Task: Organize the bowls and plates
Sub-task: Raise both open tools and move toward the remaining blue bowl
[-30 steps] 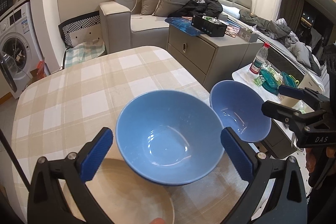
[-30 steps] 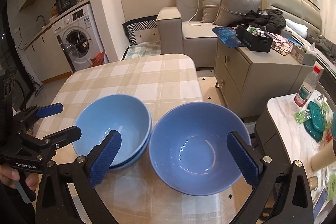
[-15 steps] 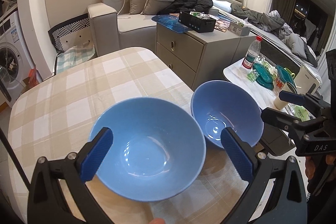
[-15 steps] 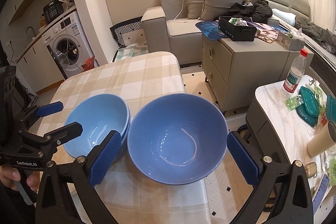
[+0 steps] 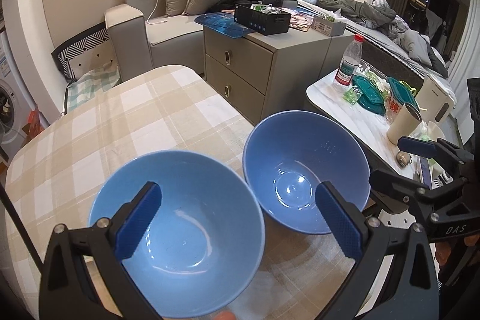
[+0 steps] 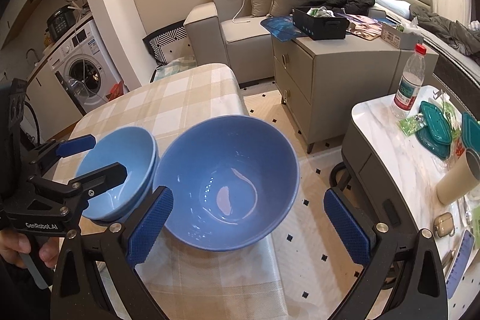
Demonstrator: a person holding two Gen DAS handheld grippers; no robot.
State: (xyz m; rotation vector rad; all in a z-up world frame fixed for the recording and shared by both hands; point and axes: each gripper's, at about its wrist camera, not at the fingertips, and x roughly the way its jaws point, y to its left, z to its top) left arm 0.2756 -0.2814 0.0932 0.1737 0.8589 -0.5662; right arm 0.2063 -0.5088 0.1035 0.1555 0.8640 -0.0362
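While both sets of blue-padded jaws stand wide apart and clasp nothing, two blue bowls sit side by side on a tabletop (image 5: 126, 122) covered in beige-and-white check. Seen from the left wrist camera, the left gripper (image 5: 237, 218) frames the lighter bowl stack (image 5: 186, 230) at lower centre, its left pad overlapping the near rim in the picture, though whether it touches cannot be told. Just to the right stands the darker single bowl (image 5: 303, 170), near the tabletop's right edge, with the right gripper (image 5: 399, 161) reaching in from the right side of the frame. From the right wrist camera, the right gripper (image 6: 246, 215) brackets that darker bowl (image 6: 228, 182) at centre frame, part of it jutting past the tabletop's edge over the patterned floor (image 6: 309, 218). The lighter bowls (image 6: 120, 167), visibly two nested together, rest against its left side, beneath the left gripper (image 6: 103, 155) held by a hand (image 6: 18, 245) at lower left. A water bottle (image 6: 409, 80) stands on a marble side table (image 6: 378, 122) at right.
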